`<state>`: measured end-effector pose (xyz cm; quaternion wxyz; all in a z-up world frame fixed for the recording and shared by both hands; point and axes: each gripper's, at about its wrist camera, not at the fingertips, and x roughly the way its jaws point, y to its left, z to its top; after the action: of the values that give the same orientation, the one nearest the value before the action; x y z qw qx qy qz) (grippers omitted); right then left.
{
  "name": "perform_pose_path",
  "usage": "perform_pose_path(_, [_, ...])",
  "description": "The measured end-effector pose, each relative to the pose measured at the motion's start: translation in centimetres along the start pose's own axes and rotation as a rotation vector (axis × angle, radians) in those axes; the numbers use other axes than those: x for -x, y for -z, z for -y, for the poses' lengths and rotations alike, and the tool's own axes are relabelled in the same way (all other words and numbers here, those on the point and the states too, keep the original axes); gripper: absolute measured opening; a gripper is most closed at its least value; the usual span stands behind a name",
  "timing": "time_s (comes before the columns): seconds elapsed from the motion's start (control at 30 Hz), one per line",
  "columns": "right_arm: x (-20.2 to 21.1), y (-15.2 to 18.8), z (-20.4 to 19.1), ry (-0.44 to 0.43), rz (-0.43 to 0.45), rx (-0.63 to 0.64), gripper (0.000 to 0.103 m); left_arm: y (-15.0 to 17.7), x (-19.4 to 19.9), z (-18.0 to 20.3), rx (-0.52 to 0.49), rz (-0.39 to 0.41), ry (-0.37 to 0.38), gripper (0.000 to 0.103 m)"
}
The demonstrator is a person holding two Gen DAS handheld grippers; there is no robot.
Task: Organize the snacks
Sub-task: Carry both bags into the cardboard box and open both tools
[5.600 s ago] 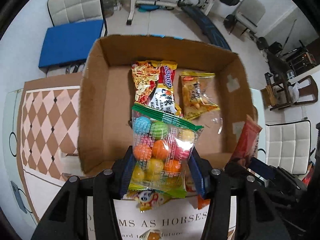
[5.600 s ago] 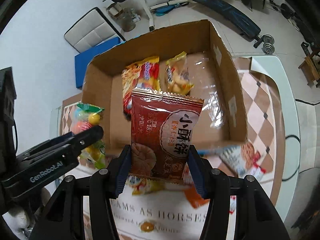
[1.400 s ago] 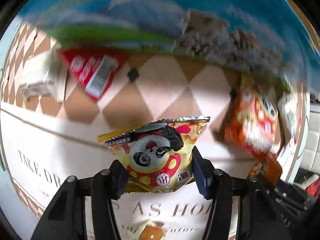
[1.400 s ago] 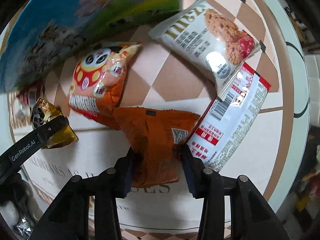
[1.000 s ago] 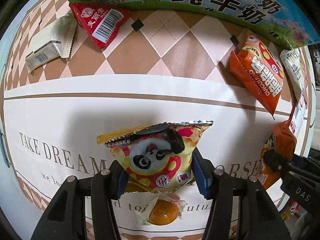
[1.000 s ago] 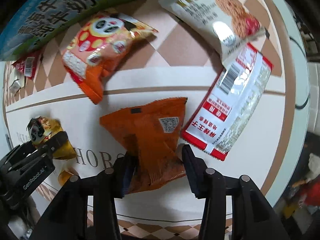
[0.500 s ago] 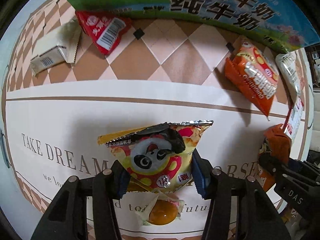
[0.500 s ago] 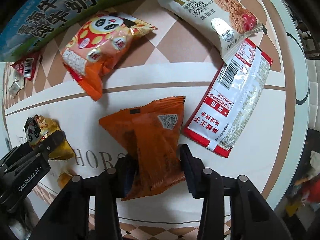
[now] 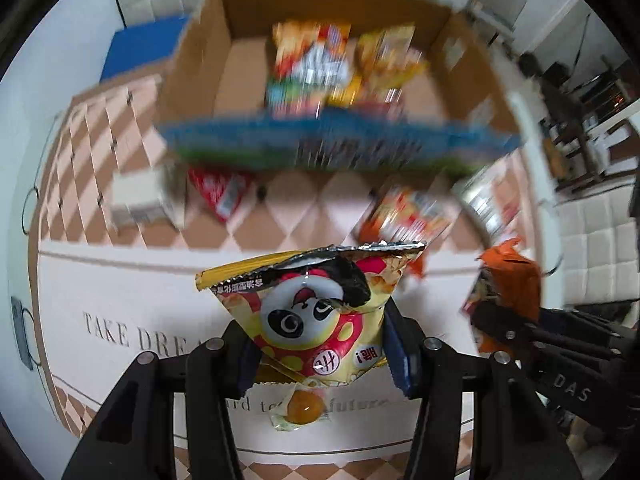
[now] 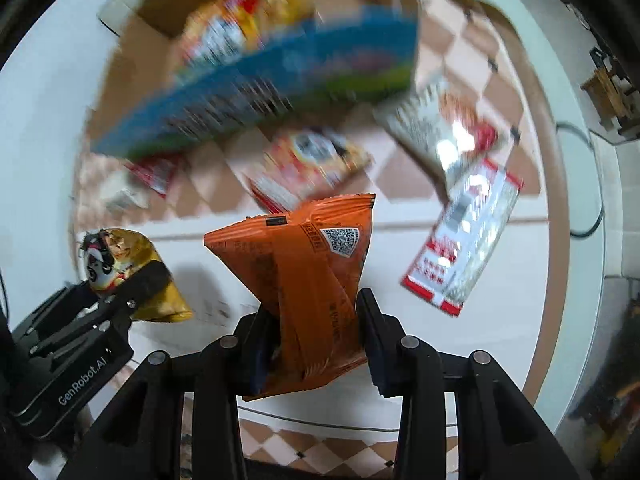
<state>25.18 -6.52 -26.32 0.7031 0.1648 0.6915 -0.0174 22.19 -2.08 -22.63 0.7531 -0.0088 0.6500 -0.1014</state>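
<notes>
On my left, the left gripper (image 9: pixel 320 344) is clamped on the panda bag (image 9: pixel 316 312), pinching it low down so most of the pack stands above the pads. Its jaws have just been closing a little further, with the bag between them. The bag hangs clear of the table (image 9: pixel 120 292), above a small wrapped candy (image 9: pixel 300 408) lying on the white band. I judge the grip good enough to carry, but the pack is puffy, so I keep the squeeze steady and avoid jerks.

Ahead sits the box (image 9: pixel 200 52), open at the top with several packs already inside. Its near wall, printed blue and green, is blurred. To do this well I lift high enough to clear that wall before moving forward, then let go only once the bag is over a bare bit of the floor.

On my right, the right gripper (image 10: pixel 316 340) is shut tight on the orange bag (image 10: pixel 304 272), which is crumpled and twisted between the pads and also off the table. The hold is near the bottom edge, so the top could flop. I keep it upright and bring it in beside the left one, well apart so the two tools do not knock together.

Other packs lie loose on the table near the box; I pass above them.
</notes>
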Motion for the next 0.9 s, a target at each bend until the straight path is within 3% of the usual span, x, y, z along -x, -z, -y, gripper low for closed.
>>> perform_pose_path(0.17, [6.1, -3.6, -2.0, -0.057, 0.110, 0.023, 0.042, -5.2, 5.0, 0.0, -0.003, 0.098, 0.046, 0.050])
perform_pose_path(0.37, [9.2, -10.7, -3.1, -0.015, 0.213, 0.035, 0.042, -12.0, 6.2, -0.9, 0.002, 0.159, -0.006, 0.050])
perform_pose_path(0.63, [5.4, -20.4, -2.3, 0.090, 0.187, -0.003, 0.042, -20.7, 0.4, -3.5, 0.021, 0.084, -0.117, 0.050])
perform_pose_path(0.9, [1.0, -27.3, -1.8, 0.221, 0.145, 0.002, 0.042, -25.8, -6.3, -6.0, 0.053, -0.050, -0.167, 0.050])
